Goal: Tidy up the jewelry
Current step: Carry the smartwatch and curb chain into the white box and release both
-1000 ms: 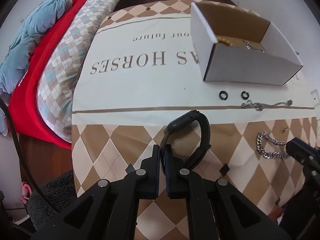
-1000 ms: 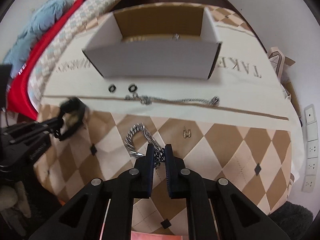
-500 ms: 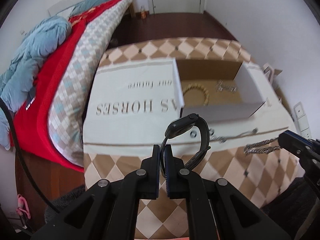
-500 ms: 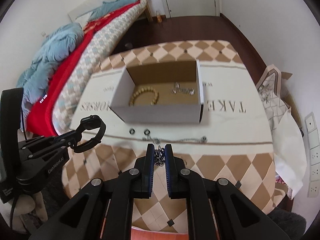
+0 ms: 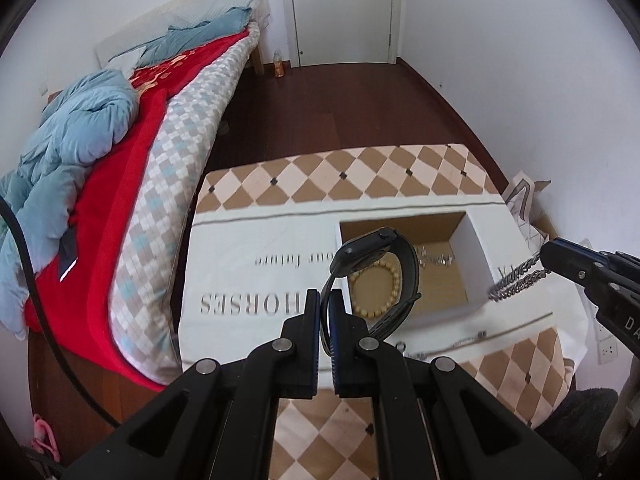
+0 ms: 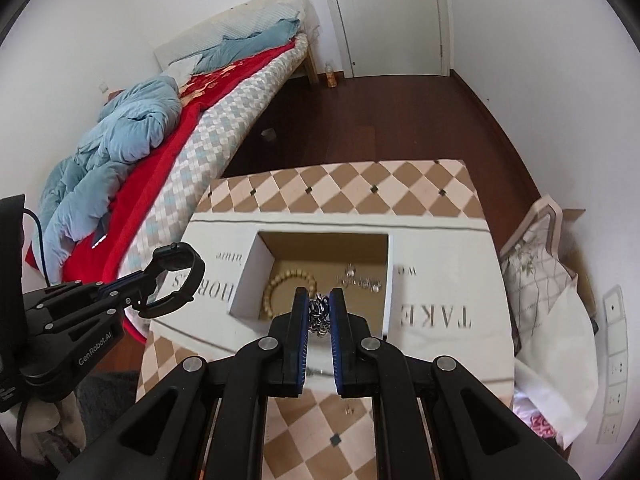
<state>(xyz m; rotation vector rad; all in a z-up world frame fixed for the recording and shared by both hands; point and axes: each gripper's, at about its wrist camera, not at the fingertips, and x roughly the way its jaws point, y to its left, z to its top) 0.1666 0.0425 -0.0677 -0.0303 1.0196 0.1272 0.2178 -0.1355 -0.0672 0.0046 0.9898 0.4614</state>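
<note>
The left gripper point(image 5: 325, 312) is pinched tight on the strap of a black watch point(image 5: 380, 276), whose loop stands up from the jaws, clear of the table. The right gripper point(image 6: 319, 312) is clamped on a silver chain bracelet point(image 6: 318, 314), bunched between its blue-edged pads; in the left view the doubled chain point(image 5: 516, 278) dangles from those tips beside the box's right wall.

Below both sits an open white cardboard box point(image 6: 246, 280) on the table with its diamond-patterned cloth point(image 6: 352, 192) (printed lettering runs across the pale middle band). Inside lie a wooden bead bracelet point(image 6: 286, 284) towards the left and a small glittery silver piece point(image 6: 360, 280) towards the right.

A thin chain point(image 5: 460, 342) lies on the cloth in front of the box. A bed with a red blanket point(image 6: 160, 176) runs along the left.
</note>
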